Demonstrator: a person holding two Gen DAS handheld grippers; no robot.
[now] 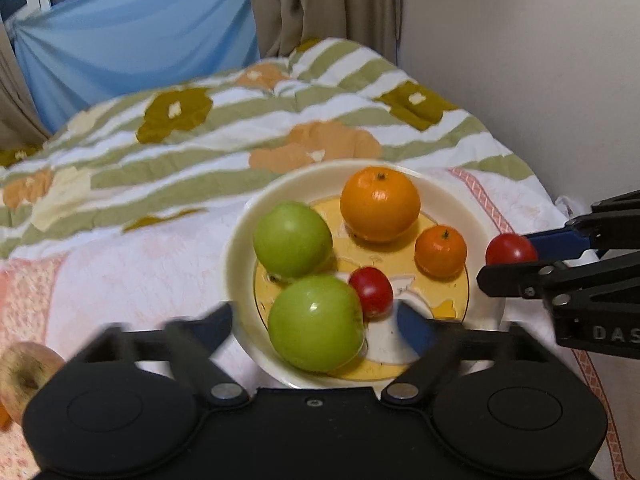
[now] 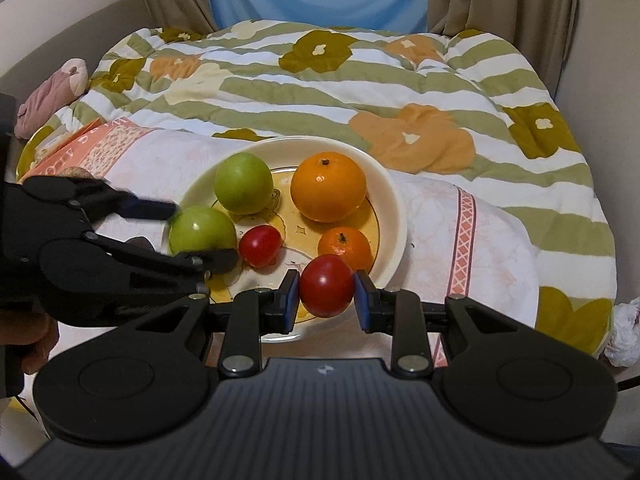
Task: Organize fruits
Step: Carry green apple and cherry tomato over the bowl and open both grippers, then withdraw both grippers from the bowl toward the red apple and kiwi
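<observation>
A cream plate (image 1: 240, 240) (image 2: 394, 208) on the bed holds two green apples (image 1: 316, 322) (image 2: 202, 230), a large orange (image 1: 380, 204) (image 2: 328, 186), a small orange (image 1: 440, 252) (image 2: 345, 245) and a small red tomato (image 1: 371, 291) (image 2: 260, 245). My right gripper (image 2: 326, 298) (image 1: 508, 258) is shut on a second red tomato (image 2: 326, 286) (image 1: 511, 249), held at the plate's near right rim. My left gripper (image 1: 316, 326) (image 2: 192, 234) is open, its fingers on either side of the near green apple; whether they touch it I cannot tell.
A pale apple-like fruit (image 1: 24, 380) lies on the pink towel (image 1: 120, 272) at the left. The flowered quilt (image 2: 320, 88) covers the bed behind. Curtains and wall stand at the back. A white crumpled bag (image 2: 624, 332) sits at the right edge.
</observation>
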